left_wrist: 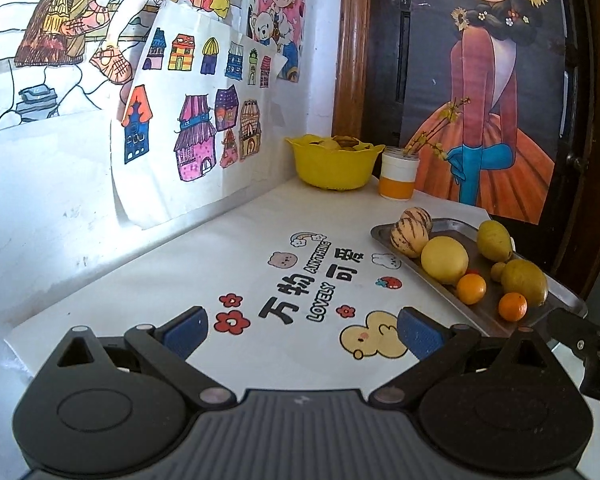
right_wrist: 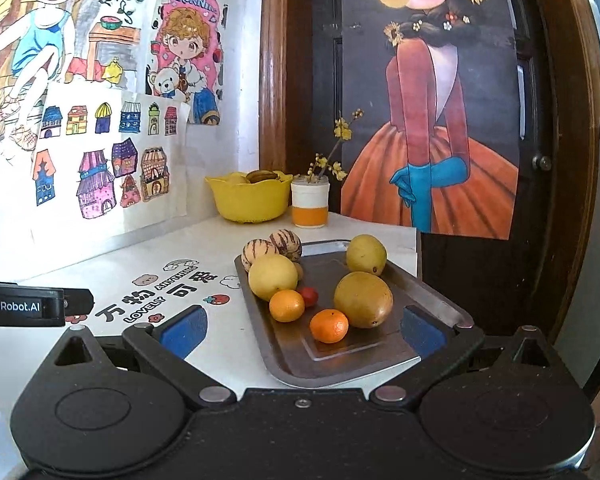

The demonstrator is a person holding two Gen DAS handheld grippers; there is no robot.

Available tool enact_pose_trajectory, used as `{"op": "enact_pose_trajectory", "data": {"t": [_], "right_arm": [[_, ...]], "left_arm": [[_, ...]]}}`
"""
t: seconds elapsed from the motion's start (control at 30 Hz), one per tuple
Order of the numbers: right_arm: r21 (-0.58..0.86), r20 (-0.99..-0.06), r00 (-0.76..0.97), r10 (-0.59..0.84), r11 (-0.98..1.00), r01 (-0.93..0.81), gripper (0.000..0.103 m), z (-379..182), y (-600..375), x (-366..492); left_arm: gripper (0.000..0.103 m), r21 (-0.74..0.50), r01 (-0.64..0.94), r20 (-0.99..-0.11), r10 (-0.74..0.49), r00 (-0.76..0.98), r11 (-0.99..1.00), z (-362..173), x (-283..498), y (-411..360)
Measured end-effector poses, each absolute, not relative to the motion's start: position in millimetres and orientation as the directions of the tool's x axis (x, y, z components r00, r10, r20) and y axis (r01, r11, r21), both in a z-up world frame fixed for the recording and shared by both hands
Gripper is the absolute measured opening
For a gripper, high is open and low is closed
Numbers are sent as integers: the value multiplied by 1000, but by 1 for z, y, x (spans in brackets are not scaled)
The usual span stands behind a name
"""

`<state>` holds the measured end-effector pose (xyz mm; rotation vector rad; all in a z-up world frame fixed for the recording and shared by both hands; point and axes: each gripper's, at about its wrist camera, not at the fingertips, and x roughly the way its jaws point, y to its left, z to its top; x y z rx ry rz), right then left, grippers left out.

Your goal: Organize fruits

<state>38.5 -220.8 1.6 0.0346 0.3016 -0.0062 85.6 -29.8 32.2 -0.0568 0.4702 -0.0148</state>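
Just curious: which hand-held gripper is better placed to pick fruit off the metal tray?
Probably the right hand-held gripper: open, facing the tray, an orange between its fingers. The left faces bare tabletop.

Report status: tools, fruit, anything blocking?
Left tool open, empty, over the white printed tabletop. Right tool open, empty, at the steel tray's near end. Fruit on tray; yellow plastic bowl in back corner. Path clear.

Left gripper (left_wrist: 302, 334) jaws wide apart, nothing between, over white table (left_wrist: 220, 248). Steel tray (left_wrist: 440, 280) at right holds yellow fruits, two oranges, two striped melons (left_wrist: 410, 236). Yellow bowl (left_wrist: 332, 166) in far corner.
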Motion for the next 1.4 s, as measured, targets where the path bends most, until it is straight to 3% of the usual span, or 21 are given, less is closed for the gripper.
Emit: {"op": "enact_pose_trajectory", "data": {"t": [0.5, 1.4], "right_arm": [[6, -243, 969, 41, 999, -40, 102, -15, -202, 7], [5, -255, 964, 78, 997, -80, 102, -23, -190, -7]], "left_arm": [[103, -25, -42, -398, 29, 917, 999, 16, 47, -20], [103, -10, -77, -390, 67, 918, 997, 3, 17, -4]]}}
